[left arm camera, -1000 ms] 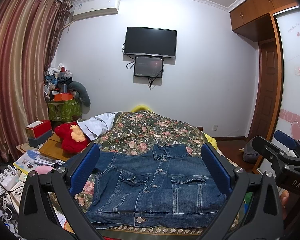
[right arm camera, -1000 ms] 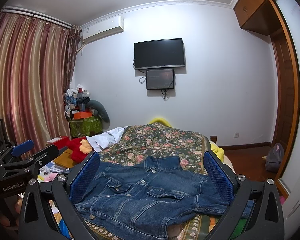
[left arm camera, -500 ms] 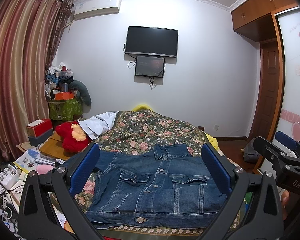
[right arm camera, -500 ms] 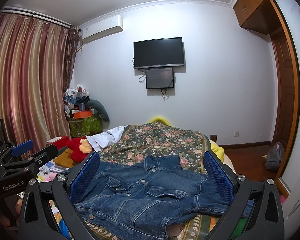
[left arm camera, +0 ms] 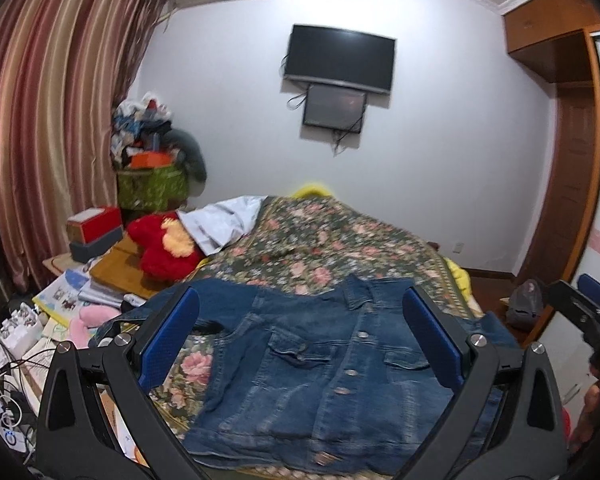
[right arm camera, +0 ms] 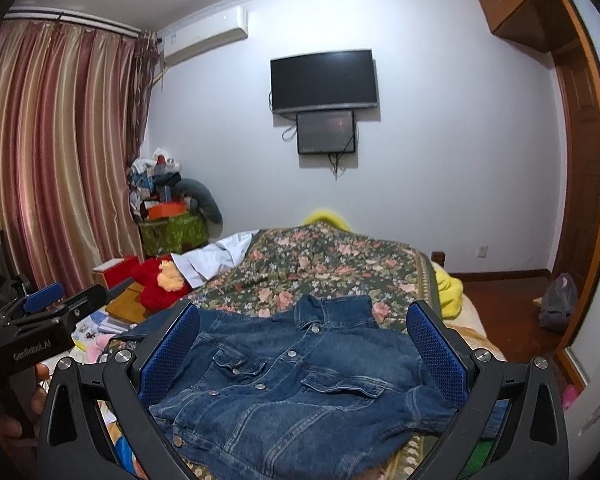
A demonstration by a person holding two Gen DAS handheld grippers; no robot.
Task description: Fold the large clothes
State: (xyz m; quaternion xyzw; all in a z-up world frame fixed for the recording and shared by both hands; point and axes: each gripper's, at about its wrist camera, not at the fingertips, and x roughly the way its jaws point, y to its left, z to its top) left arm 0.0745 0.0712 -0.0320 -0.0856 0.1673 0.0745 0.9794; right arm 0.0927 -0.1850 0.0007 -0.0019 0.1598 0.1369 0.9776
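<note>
A blue denim jacket [left arm camera: 332,364] lies front up, buttoned, on the near end of a bed with a floral cover [left arm camera: 340,248]; its collar points away from me. It also shows in the right wrist view [right arm camera: 296,380]. My left gripper [left arm camera: 300,336] is open and empty, hovering above the jacket's near part. My right gripper [right arm camera: 304,352] is open and empty, also above the jacket. The left gripper shows at the left edge of the right wrist view [right arm camera: 40,316]; the right gripper shows at the right edge of the left wrist view [left arm camera: 588,308].
A red plush toy [left arm camera: 164,248] and a white cloth [left arm camera: 224,224] lie at the bed's left. A cluttered side table with books and boxes [left arm camera: 92,264] stands left. A yellow blanket [right arm camera: 448,284] hangs on the right side. A wooden door [right arm camera: 580,184] is right.
The left wrist view has swung left and tilted, so the jacket sits more to the right in it. The right gripper has lowered slightly toward the jacket. Both stay open.
</note>
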